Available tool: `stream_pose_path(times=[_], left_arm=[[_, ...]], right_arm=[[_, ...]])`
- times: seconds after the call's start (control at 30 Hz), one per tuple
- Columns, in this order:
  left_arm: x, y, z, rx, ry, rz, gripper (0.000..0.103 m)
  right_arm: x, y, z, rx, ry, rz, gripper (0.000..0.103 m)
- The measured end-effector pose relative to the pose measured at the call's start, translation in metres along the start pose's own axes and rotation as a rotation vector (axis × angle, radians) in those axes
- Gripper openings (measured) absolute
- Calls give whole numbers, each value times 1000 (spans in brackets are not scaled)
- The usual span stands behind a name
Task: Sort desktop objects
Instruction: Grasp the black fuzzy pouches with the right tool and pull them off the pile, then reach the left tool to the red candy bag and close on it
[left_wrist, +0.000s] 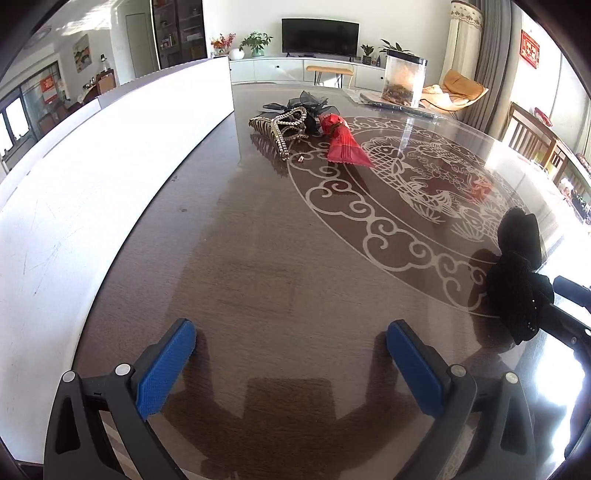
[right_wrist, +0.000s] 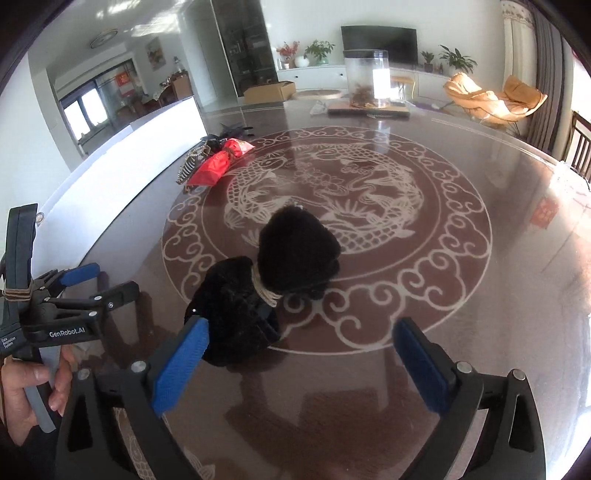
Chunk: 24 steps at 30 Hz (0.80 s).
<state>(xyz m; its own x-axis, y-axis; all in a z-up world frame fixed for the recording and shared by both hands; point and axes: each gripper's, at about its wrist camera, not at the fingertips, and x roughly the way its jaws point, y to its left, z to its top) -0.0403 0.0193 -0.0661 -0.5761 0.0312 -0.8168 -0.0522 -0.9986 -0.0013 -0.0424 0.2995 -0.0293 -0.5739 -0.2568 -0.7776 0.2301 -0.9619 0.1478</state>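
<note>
Both grippers, left (left_wrist: 291, 363) and right (right_wrist: 299, 365), gape empty; black bow (right_wrist: 273, 284) at center frame may snag right's left pad.

The left gripper (left_wrist: 291, 354) fills the bottom of its own view, its blue fingers (left_wrist: 166, 369) spread wide and tilted downward. The right gripper (right_wrist: 299, 365) likewise stands wide open at the bottom of its view. A hand (right_wrist: 26, 391) at lower left grips the left gripper's handle.
</note>
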Motion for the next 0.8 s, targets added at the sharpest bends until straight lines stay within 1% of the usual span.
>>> stream_pose_path(times=[0.13, 0.2, 0.3, 0.33, 0.43, 0.47, 0.5, 0.53, 0.57, 0.6, 0.63, 0.77, 0.8], left_arm=[[0, 0, 0, 1, 0, 0, 103], [0, 0, 0, 1, 0, 0, 103], [0, -1, -1, 1, 0, 0, 103], [0, -1, -1, 2, 0, 0, 103], [0, -1, -1, 9, 7, -8, 103], [-1, -1, -1, 15, 13, -21, 103], [-1, 1, 1, 12, 17, -51, 103], [-2, 4, 4, -7, 21, -105, 103], [-3, 9, 10, -42, 20, -178, 103], [-3, 14, 18, -80, 14, -232, 103], [-3, 17, 30, -102, 4, -251, 103], [3, 12, 97, -89, -30, -214, 103], [9, 7, 114, -78, -25, -201, 102]], right_arm=[[-5, -3, -16, -30, 18, -41, 100], [-3, -3, -18, -51, 20, -71, 100], [1, 0, -19, -77, 32, -95, 100], [3, 2, -19, -88, 39, -101, 102], [5, 7, -22, -108, 48, -117, 103], [5, 6, -22, -107, 48, -115, 103], [5, 6, -22, -107, 48, -115, 103], [6, 6, -22, -106, 47, -115, 103], [6, 6, -22, -106, 47, -115, 103], [6, 6, -22, -106, 47, -115, 103], [6, 6, -22, -106, 47, -115, 103], [6, 6, -22, -106, 47, -115, 103], [6, 6, -22, -106, 47, -115, 103]])
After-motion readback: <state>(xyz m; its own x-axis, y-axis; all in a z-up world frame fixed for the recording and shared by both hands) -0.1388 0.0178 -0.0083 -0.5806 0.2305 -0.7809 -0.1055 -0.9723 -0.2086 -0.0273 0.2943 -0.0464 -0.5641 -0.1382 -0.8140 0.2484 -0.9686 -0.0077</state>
